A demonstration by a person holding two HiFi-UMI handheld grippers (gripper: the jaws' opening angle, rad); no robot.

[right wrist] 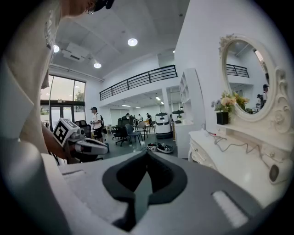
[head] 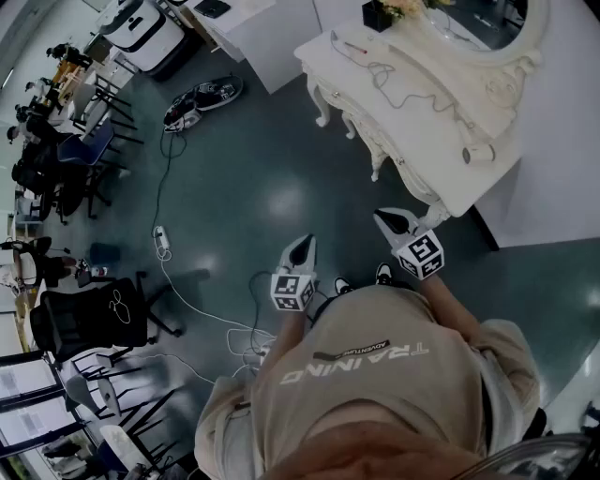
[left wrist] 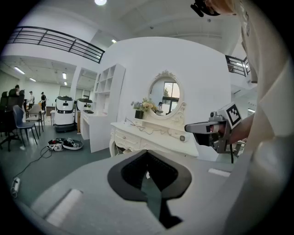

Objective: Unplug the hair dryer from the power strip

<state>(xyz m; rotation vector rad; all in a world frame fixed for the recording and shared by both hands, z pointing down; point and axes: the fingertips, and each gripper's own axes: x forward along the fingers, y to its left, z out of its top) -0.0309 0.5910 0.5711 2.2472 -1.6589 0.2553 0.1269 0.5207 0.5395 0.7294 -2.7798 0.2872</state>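
Jaws shut and empty on left gripper [head: 304, 246] and right gripper [head: 392, 221]. Risk: tugging the cord [head: 410, 97] drags the hair dryer [head: 478, 153] off the tabletop [head: 439, 157] edge, upper right.

You stand in an open lab hall: office chairs [head: 89, 319] left, wheeled robots [left wrist: 64, 114], mezzanine railing [right wrist: 138, 80], dressing table [head: 441, 155] right.

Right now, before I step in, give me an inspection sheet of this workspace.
Surface: white dressing table, ahead to the right.
Job's things: hair dryer lying at the table's near end; its power strip not made out.
Clutter: flower pot by the mirror.
Grippers: left gripper and right gripper shut, empty, short of the table.
Cables: grey cord snaking along the tabletop; white floor strip lying apart.
Surroundings: office chairs at left, dark floor.
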